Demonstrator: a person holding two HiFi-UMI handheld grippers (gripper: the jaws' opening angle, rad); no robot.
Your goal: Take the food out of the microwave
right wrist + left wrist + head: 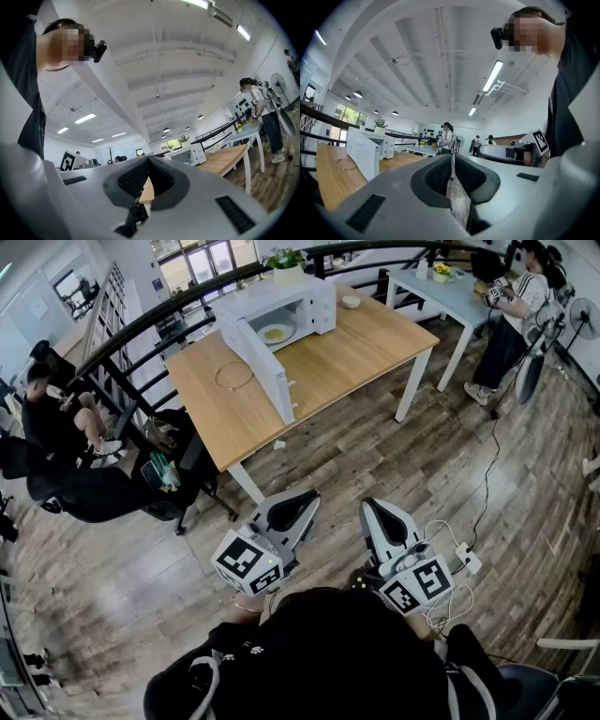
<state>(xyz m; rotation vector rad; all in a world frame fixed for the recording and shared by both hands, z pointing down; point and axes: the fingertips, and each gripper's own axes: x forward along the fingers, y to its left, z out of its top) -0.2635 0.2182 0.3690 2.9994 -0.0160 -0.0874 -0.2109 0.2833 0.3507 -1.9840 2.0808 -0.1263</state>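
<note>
— Grey plastic up front: whose tongs are these, and what are they doing?
— Both belong to the person wearing the head camera. The left tongs (305,495) and the right tongs (368,505) are held low against the body. Each is pressed shut on nothing (their own views show ribbed pads (438,174) meeting at the tip, with only the room beyond).
— And the food (275,334)?
— Well apart from them, across a stretch of wood floor (375,465). A white microwave (305,298) stands on a pale wooden surface (356,348), its door (265,367) swung wide toward the camera. Inside sits a plate (291,331) with something yellowish on it. What the food is cannot be made out at this range.
— How would it handle?
— By the look of it, this is a shallow, stiff plate, probably ceramic or glass. It should be light enough for one pair of tongs, but it is likely slick at the glaze and liable to spill its load if it leaves level. The rim nearest the opening seems the place to pinch, one side of the tongs over it and one under. From there it would be drawn straight out, flat, clear of the door.
— Anything else on the surface?
— A thin ring (233,377) lies left of the door, and a small bowl (351,302) sits right of the microwave. Neither is in the way. Nothing of the task is done yet: the plate is inside.
</note>
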